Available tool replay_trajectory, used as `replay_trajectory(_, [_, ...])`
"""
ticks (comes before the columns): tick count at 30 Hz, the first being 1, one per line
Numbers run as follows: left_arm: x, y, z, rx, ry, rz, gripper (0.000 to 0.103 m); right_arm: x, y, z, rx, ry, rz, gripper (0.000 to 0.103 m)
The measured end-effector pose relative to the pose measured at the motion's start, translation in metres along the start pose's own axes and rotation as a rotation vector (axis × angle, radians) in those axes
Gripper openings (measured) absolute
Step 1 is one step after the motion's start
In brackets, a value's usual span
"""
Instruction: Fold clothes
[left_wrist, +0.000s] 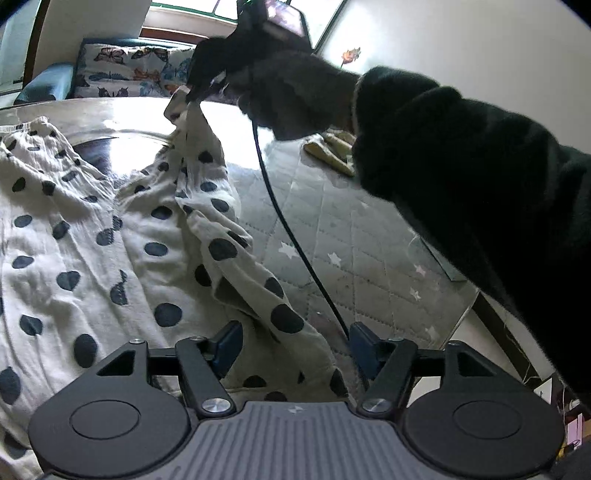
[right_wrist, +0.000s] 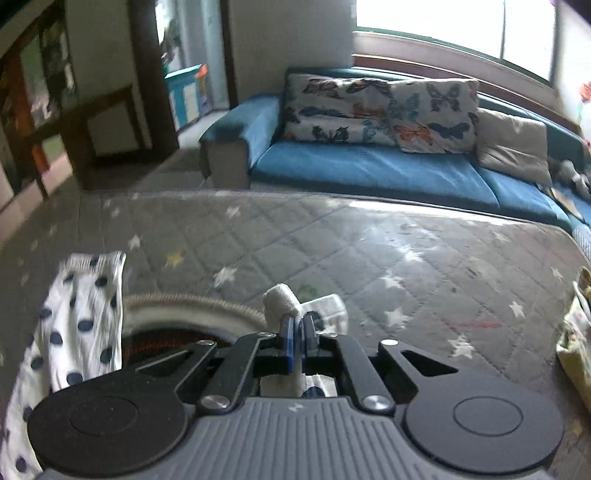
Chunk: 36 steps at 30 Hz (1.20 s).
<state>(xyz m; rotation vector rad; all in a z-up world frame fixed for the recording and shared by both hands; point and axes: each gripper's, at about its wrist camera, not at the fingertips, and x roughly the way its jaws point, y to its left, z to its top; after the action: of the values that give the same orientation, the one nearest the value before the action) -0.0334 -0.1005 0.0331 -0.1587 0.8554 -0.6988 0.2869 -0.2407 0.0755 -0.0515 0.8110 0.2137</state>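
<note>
Jaws of the right gripper (right_wrist: 297, 328) pinch a corner of the spotted garment (left_wrist: 110, 236), lifting it; the left gripper (left_wrist: 291, 343) gapes wide above its near hem. Soft, light, floppy cloth sprawls across the quilted table (left_wrist: 354, 236); hems and corners grip best.

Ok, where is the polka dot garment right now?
The polka dot garment lies on the quilted table cover, one edge lifted by the right gripper.
</note>
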Motion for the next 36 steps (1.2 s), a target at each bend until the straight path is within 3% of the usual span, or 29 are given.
replay_trajectory(5, [0.012, -0.008, -0.002, 0.037, 0.037, 0.012, 0.041, -0.014, -0.029, 0.005, 0.088, -0.033, 0.01, 0.003])
replay_trajectory(7, [0.016, -0.008, -0.003, 0.047, 0.057, 0.025, 0.019, -0.017, -0.039, 0.006, 0.121, -0.044, 0.012, 0.003])
replay_trajectory(10, [0.016, -0.006, -0.005, 0.053, 0.058, 0.034, 0.007, -0.019, -0.052, 0.008, 0.164, -0.057, 0.011, 0.002])
replay_trajectory(16, [-0.009, -0.003, -0.003, 0.083, -0.022, 0.065, 0.005, -0.02, -0.068, 0.014, 0.283, -0.078, 0.046, 0.002])
replay_trajectory(25, [-0.058, 0.02, 0.004, 0.025, -0.15, 0.115, 0.004, -0.019, -0.043, 0.038, 0.348, -0.119, 0.136, 0.002])
replay_trajectory(36, [-0.12, 0.055, -0.013, -0.098, -0.263, 0.195, 0.004, -0.006, 0.049, 0.078, 0.316, -0.17, 0.252, 0.002])
